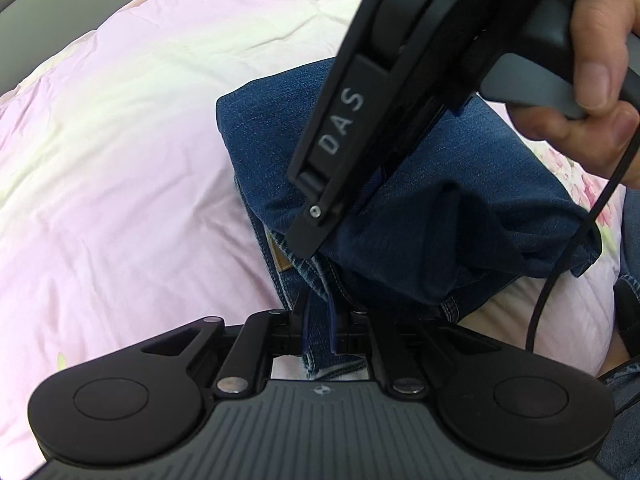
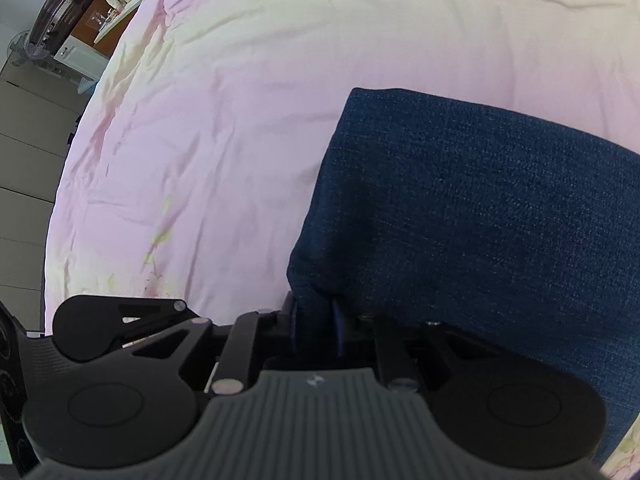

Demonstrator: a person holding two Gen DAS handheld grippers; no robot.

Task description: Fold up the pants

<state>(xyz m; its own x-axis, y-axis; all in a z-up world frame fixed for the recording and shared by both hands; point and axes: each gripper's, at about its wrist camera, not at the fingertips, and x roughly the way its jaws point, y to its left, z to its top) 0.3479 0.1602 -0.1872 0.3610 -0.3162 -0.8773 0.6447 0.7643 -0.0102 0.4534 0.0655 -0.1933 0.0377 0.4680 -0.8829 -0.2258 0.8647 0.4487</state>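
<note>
While I've got both grippers down on the pants (image 1: 400, 208), here's where things sit, left to right; far left in both wrist views is just pink bedsheet (image 1: 120, 160), wrinkled but flat, and the right wrist view catches a dark suitcase (image 2: 68, 4) off beyond the bed's corner. The pants are dark blue jeans lying on that sheet, already doubled over into a chunky bundle with the waistband and a tan leather patch (image 1: 278, 258) peeking out underneath.

My left gripper (image 1: 320, 328) is pressed nearly together, pinching a strip of denim hem that runs straight between its fingers. The right gripper (image 2: 316, 320) has a bunched edge of the folded layer between its fingers; its jaws look only a little apart, and I honestly can't tell whether the pads are biting the cloth or have just let go. In the left wrist view the right gripper comes in from above with the person's hand (image 1: 600, 60) on its handle, its tip sitting on the top layer.

I reckon this is the laying-down part of a fold; to do it well I'd keep both edges level with each other so the top layer lands square over the bottom one; lower the cloth flat rather than drop it; release only once the edge is resting on the layer beneath, since thick denim likes to spring back. That puffy pocket of fabric on the right side wants smoothing outward before any further fold.
</note>
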